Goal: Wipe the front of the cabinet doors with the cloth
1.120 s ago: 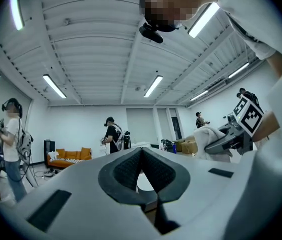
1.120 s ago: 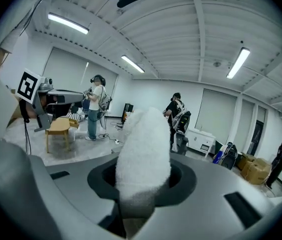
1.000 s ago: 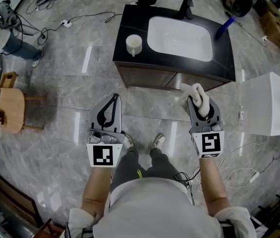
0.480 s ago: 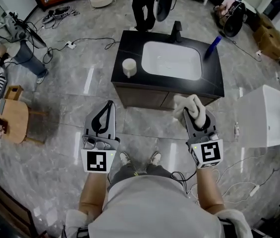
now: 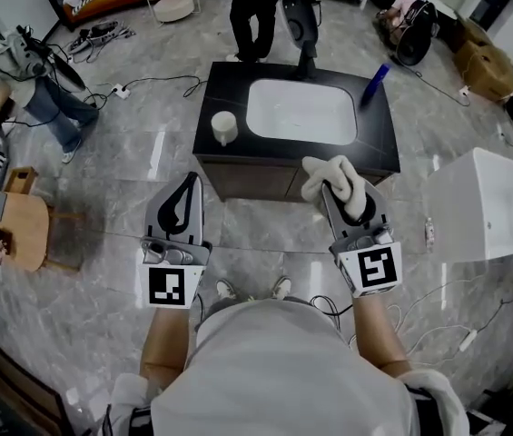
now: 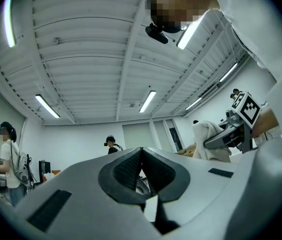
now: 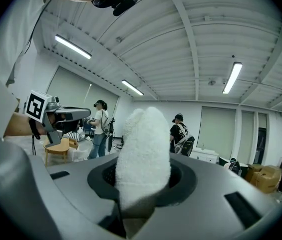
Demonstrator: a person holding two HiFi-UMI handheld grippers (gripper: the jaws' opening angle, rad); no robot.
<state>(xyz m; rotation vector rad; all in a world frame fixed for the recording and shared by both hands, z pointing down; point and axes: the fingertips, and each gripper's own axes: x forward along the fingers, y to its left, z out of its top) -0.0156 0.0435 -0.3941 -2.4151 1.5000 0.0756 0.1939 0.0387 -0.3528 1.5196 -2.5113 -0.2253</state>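
Note:
A dark vanity cabinet (image 5: 238, 178) with a black top and a white sink basin (image 5: 300, 112) stands ahead of me in the head view; its front doors show as a narrow brown strip. My right gripper (image 5: 340, 192) is shut on a white fluffy cloth (image 5: 332, 178), which hangs just in front of the cabinet's front edge. In the right gripper view the cloth (image 7: 143, 154) sticks up between the jaws. My left gripper (image 5: 186, 196) is shut and holds nothing, left of the cloth and short of the cabinet. Both gripper views point up toward the ceiling.
A white cup (image 5: 224, 126) and a blue bottle (image 5: 376, 80) stand on the cabinet top. A white box (image 5: 485, 205) is at the right, a small wooden table (image 5: 18, 229) at the left. People stand at the far left and behind the cabinet. Cables lie on the floor.
Both grippers have come closer to the cabinet. The cloth stays in the right gripper, now at the cabinet's front edge.

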